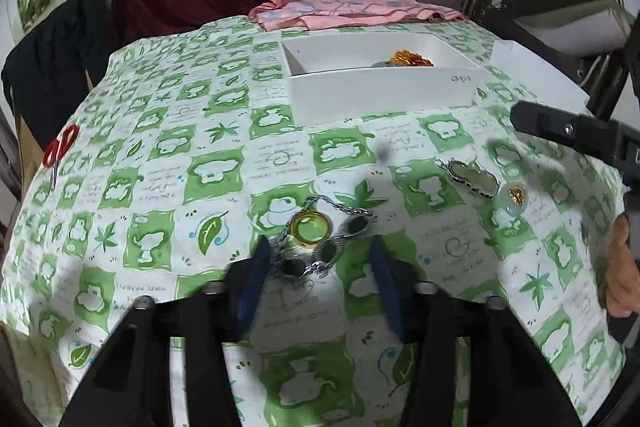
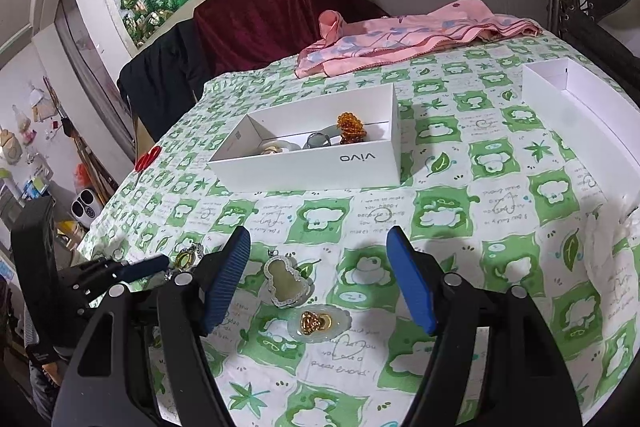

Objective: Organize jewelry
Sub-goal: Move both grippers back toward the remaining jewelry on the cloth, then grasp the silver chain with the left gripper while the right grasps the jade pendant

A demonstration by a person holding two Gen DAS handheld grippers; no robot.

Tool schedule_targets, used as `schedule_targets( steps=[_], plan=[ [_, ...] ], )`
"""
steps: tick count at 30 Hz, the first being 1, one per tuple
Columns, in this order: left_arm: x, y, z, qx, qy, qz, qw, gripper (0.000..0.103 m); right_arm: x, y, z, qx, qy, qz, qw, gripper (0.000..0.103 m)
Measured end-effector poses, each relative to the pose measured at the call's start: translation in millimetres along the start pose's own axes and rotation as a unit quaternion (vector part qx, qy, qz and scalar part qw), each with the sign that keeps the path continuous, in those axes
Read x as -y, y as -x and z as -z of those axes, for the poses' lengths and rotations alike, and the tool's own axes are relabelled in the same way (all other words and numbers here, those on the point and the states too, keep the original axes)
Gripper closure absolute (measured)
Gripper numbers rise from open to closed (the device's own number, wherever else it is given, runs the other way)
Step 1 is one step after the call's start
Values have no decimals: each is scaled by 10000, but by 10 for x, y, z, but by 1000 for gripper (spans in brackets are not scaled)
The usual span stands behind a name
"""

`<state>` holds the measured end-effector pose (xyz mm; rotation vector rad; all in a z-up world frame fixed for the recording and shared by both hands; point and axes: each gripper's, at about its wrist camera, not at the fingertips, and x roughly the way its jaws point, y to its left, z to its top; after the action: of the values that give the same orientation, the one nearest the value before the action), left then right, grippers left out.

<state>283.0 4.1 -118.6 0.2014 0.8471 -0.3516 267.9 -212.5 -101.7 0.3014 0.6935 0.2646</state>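
Bracelet [image 1: 320,243] on table [image 1: 168,187], between left gripper [image 1: 316,267] pads, jaws apart, no contact, lined up for grab. Right gripper [image 2: 328,279] wide apart over gourd pendant [image 2: 286,281]. White box [image 2: 312,151] likely destination.

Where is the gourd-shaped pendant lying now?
In the right wrist view the gourd-shaped pendant lies on the tablecloth between the right gripper fingers, just beyond the gold-centred pendant.

Bright, soft shadows, fisheye-warped edges
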Motion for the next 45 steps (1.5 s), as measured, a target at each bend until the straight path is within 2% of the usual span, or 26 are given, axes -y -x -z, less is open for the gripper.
schedule_targets(
  steps=[6,7,8,9,13,17,18,20,21,22,24,26,27,28,30,32,34,35,39,40,42,45],
  plan=[
    [-18,109,20,287,66,146,9995,71,-5,-3,11,-22,14,-42,10000,36],
    [-25,142,24,350,101,222,9991,85,-12,-10,14,-45,28,-55,10000,36],
    [-27,176,28,397,142,331,9986,91,-21,-18,16,-73,45,-70,9999,36],
    [-57,208,23,456,226,443,9977,94,-30,-23,19,-92,63,-82,9999,36],
    [-248,272,-33,627,665,599,9940,94,-78,-53,29,-178,148,-116,9997,36],
    [-327,296,-46,669,866,700,9915,94,-146,-120,62,-367,340,-97,9987,36],
    [-317,310,-42,675,856,769,9911,93,-168,-134,72,-397,407,-51,9984,36],
    [-248,307,-31,624,751,884,9913,84,-197,-149,85,-420,498,16,9979,36],
    [-209,303,-26,615,687,865,9920,67,-195,-151,85,-428,493,12,9979,36],
    [-145,303,-19,625,566,792,9933,61,-187,-152,85,-429,477,14,9979,36],
    [-40,282,-6,583,320,734,9951,61,-174,-154,84,-433,437,10,9981,36],
    [44,184,14,368,138,690,9968,61,-173,-156,88,-436,434,8,9981,36],
    [91,96,25,169,54,620,9979,67,-175,-156,90,-441,444,14,9980,36],
    [121,41,29,43,-14,551,9985,78,-171,-154,88,-439,448,15,9980,36],
    [140,9,43,-21,-82,495,9987,79,-169,-154,83,-431,448,20,9981,36],
    [135,-11,46,-48,-76,416,9991,84,-154,-151,77,-412,430,37,9982,41],
    [107,2,50,-16,-16,449,9990,94,-140,-155,71,-430,409,18,9982,59],
    [76,32,50,61,55,465,9989,94,-127,-154,63,-431,387,7,9983,62],
    [-102,161,15,342,449,648,9963,94,-55,-92,16,-296,205,-40,9993,62],
    [-174,204,4,442,596,698,9948,94,-39,-89,8,-305,166,-80,9994,59],
    [-291,288,-20,636,840,739,9917,94,-54,-131,22,-426,207,-65,9989,52],
    [-436,367,-35,806,1128,805,9871,94,-225,-321,115,-839,705,250,9937,50]
  ],
)
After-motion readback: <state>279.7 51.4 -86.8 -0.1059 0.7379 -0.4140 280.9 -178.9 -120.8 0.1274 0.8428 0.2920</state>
